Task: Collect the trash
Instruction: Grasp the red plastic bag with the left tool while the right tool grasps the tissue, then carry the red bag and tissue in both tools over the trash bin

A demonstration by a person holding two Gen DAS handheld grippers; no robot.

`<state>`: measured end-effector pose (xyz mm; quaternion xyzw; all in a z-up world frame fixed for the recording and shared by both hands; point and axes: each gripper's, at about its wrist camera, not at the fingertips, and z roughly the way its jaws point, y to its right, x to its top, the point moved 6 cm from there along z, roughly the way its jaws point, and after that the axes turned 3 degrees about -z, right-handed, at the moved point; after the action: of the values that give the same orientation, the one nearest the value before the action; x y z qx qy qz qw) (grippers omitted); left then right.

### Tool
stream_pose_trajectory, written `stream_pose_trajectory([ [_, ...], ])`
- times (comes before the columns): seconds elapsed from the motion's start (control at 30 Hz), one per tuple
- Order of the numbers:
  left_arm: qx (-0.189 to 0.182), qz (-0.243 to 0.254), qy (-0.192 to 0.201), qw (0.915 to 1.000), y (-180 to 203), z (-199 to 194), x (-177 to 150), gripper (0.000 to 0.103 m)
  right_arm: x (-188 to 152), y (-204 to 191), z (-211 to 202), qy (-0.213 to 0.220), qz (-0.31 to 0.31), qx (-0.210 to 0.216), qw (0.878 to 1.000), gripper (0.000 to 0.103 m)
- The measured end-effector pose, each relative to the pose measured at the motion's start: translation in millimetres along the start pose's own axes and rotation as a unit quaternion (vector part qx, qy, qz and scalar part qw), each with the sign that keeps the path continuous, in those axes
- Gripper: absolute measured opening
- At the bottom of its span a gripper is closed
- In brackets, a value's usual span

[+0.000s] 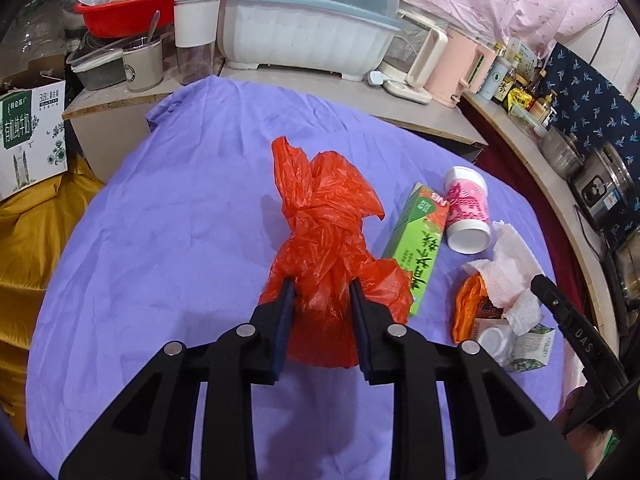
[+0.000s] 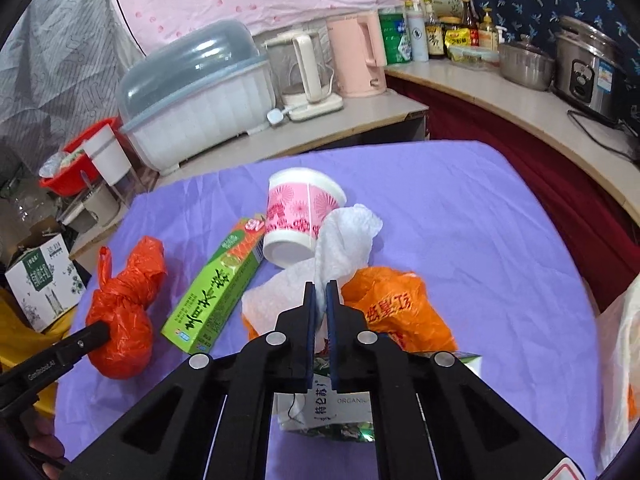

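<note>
Both tongs were closed on trash. Left gripper (image 1: 322, 286) had its jaws part-open around the knotted red bag (image 1: 326, 236), pressing its sides; the bag's underside was hidden behind the fingers. Right gripper (image 2: 321, 286) had its jaws nearly together, pinching the white paper towel (image 2: 340, 240), whose lower end vanished between the pads. Beneath that gripper a milk carton (image 2: 340, 408) was half covered, its print only partly legible. Beside the towel lay an orange bag (image 2: 392, 308), a green box (image 2: 218, 296) and a tipped pink cup (image 2: 298, 212), all on the purple cloth (image 2: 480, 240). Each gripper reached forward, low over the cloth.
</note>
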<state>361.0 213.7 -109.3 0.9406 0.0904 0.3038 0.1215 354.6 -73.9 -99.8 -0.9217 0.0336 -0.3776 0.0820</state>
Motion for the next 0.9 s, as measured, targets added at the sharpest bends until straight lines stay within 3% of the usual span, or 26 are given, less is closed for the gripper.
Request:
stream_pose_trajectory([
  [0.23,-0.021,0.016,0.030,0.9992,25.9,-43.9,-0.5,0.025,17.5,15.4,-59.2,0.047,0.010,-0.003,0.999,0.005],
  [0.47,-0.054,0.048,0.057,0.9957,75.8,-91.8,-9.7,0.025,28.0,42.7,-122.4,0.091,0.018,-0.016,0.996,0.005],
  [0.9,-0.109,0.130,0.059,0.9837,193.9,-134.1,-63.2,0.025,10.8,139.0,-216.6,0.137,0.064,-0.061,0.987,0.005],
])
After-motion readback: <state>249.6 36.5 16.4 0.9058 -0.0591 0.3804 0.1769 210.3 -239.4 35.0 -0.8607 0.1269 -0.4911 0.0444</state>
